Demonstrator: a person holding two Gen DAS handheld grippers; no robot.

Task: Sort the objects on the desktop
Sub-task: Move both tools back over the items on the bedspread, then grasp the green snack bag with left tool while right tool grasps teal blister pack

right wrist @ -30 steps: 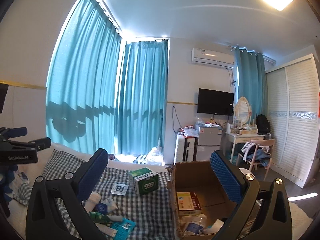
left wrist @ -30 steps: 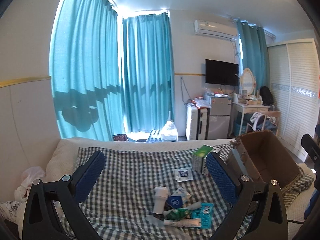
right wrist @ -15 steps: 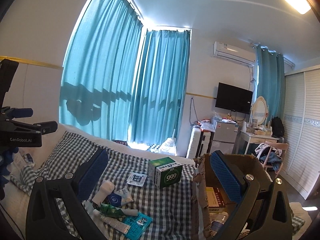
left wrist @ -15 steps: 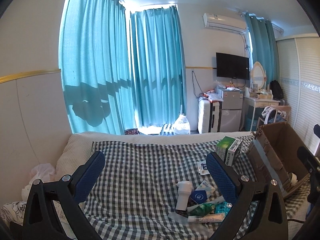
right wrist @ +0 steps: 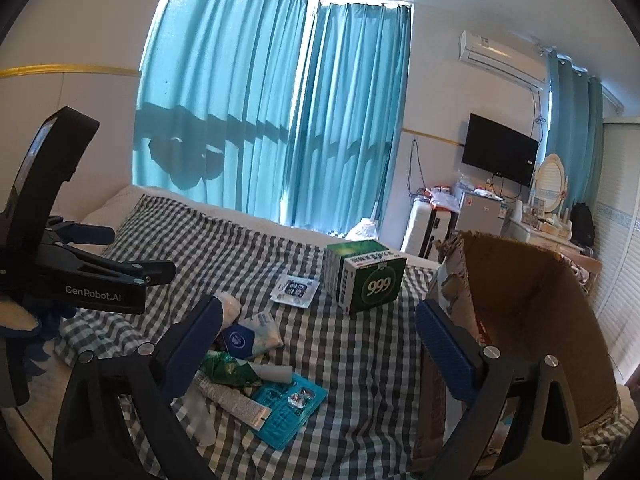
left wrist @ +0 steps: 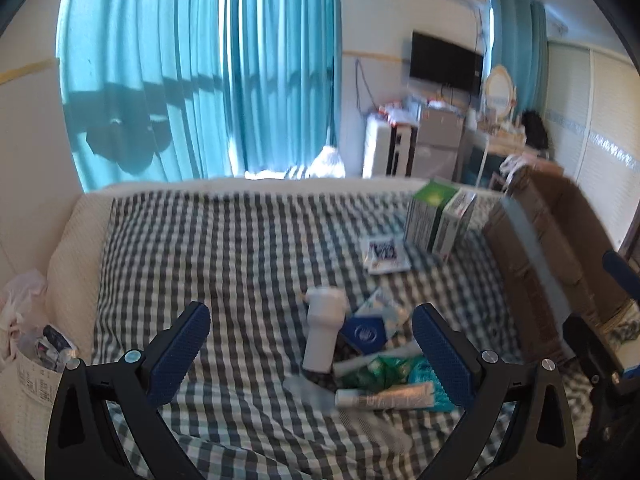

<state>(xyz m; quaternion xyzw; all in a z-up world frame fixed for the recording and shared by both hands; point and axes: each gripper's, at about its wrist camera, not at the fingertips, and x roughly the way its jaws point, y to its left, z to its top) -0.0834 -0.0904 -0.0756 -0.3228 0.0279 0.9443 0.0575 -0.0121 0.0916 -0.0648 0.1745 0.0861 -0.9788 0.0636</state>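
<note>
Both views are tilting down since a second ago, bringing the pile (left wrist: 372,364) nearer; the left gripper (left wrist: 312,344) and right gripper (right wrist: 318,332) are hanging wide apart, empty. The carton (right wrist: 532,312) is standing right of the 999 box (right wrist: 370,280), its contents hidden.

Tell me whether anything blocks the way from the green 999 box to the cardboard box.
Nothing visible does. The green 999 box stands upright on the checked cloth, and only bare cloth shows between it and the open cardboard box beside it. Both grippers are open and empty.
</note>
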